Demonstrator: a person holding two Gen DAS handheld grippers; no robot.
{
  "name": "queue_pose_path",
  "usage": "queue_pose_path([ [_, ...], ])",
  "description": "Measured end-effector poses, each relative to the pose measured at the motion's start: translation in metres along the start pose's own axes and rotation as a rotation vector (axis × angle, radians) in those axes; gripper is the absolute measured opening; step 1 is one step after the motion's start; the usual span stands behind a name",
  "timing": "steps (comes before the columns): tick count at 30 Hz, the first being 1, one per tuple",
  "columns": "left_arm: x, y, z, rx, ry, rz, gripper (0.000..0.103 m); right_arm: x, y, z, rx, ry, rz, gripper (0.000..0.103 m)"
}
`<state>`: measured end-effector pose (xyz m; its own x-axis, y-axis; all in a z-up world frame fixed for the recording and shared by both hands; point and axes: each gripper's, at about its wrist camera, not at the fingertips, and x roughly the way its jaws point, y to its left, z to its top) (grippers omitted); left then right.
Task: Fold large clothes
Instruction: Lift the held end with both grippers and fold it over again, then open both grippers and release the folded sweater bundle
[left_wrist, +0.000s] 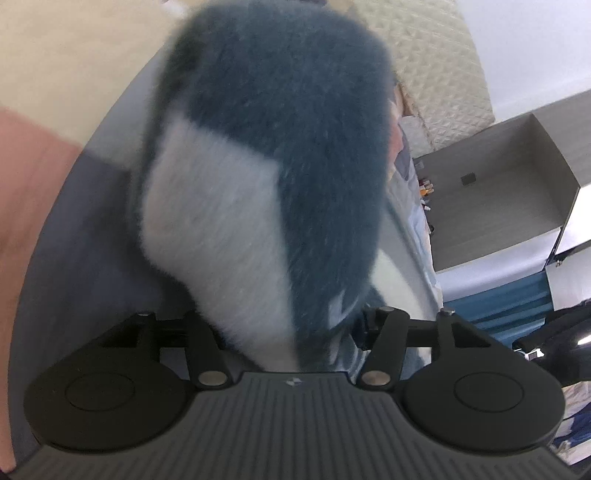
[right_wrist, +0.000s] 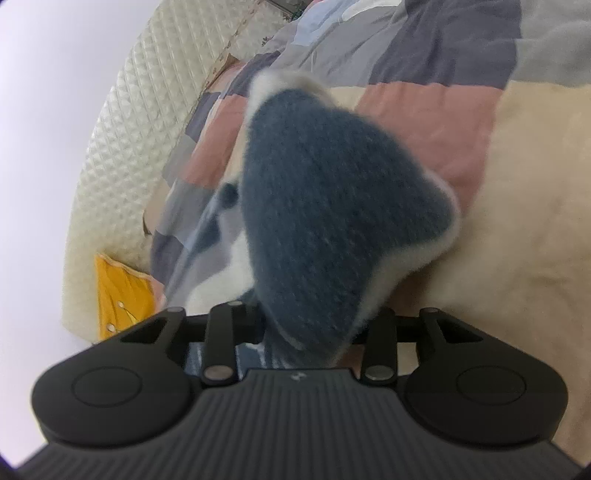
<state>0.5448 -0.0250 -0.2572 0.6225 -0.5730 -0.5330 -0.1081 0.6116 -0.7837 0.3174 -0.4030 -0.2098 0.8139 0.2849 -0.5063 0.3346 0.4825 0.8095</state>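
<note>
A fuzzy garment (left_wrist: 280, 129) in dark blue-grey and white fills the left wrist view. It bunches up from between the jaws of my left gripper (left_wrist: 288, 291), hiding both fingers. In the right wrist view another bunch of the same fuzzy garment (right_wrist: 332, 192), blue-grey with a white edge, rises in a cone from between the jaws of my right gripper (right_wrist: 299, 288). Its fingers are covered too. Both bunches stand lifted off the bed, so each gripper looks shut on the cloth.
Below lies a bed with a patchwork quilt (right_wrist: 424, 122) and a cream blanket (right_wrist: 535, 221). A quilted cream headboard (right_wrist: 122, 166) stands at the left with a yellow item (right_wrist: 122, 291) against it. A grey open shelf unit (left_wrist: 498, 192) stands beside the bed.
</note>
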Motion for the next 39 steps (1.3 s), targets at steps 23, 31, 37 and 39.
queue_pose_path([
  [23, -0.091, -0.105, 0.006, 0.339, 0.039, 0.187, 0.074, -0.084, 0.086, -0.007, -0.212, -0.033, -0.215, 0.054],
  [31, -0.179, -0.179, -0.046, 0.569, -0.071, 0.198, 0.074, -0.160, 0.151, -0.026, -0.419, -0.059, -0.167, 0.054],
  [37, -0.252, -0.206, -0.094, 0.676, -0.163, 0.196, 0.073, -0.221, 0.187, -0.057, -0.558, -0.108, -0.118, 0.054],
  [39, -0.272, -0.211, -0.110, 0.701, -0.191, 0.200, 0.073, -0.241, 0.196, -0.068, -0.596, -0.124, -0.104, 0.054],
])
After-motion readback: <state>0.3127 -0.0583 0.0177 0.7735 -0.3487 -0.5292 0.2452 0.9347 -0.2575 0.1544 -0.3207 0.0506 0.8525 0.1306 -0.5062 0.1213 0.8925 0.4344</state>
